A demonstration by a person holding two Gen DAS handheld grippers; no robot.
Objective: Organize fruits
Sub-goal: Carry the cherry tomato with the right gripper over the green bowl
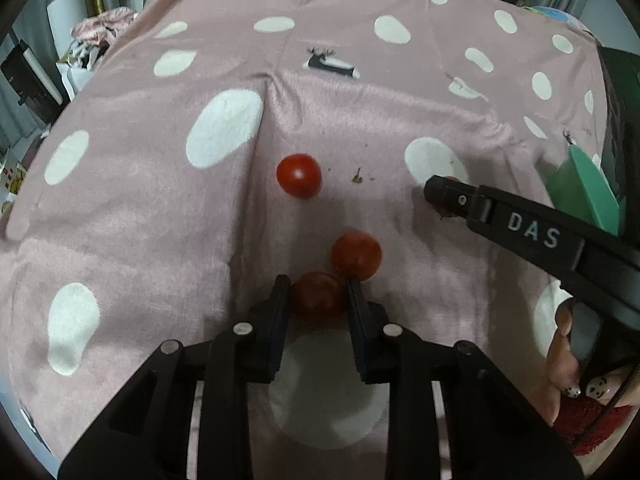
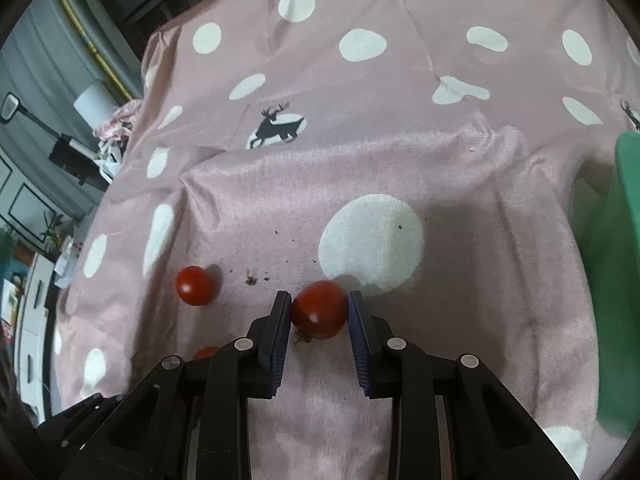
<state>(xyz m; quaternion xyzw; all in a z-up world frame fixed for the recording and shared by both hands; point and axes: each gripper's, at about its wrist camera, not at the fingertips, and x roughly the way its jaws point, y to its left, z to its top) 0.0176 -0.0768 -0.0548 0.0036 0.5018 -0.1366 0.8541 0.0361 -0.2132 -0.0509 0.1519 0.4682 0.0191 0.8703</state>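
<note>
Red cherry tomatoes, thin-skinned, roll easily: my left tool (image 1: 318, 286) clamps one tomato (image 1: 318, 298), right tool (image 2: 319, 300) clamps another (image 2: 319, 314); grip mid-body, gently.

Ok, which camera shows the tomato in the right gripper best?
The right wrist view: the tomato sits large and unblocked between the right gripper pads, which press on it. The left wrist view shows only a red sliver behind that gripper's finger.

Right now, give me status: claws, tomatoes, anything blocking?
Left claw shut on a tomato; right claw shut on another. Two loose tomatoes on the spotted cloth. Green container at right; nothing blocking.
</note>
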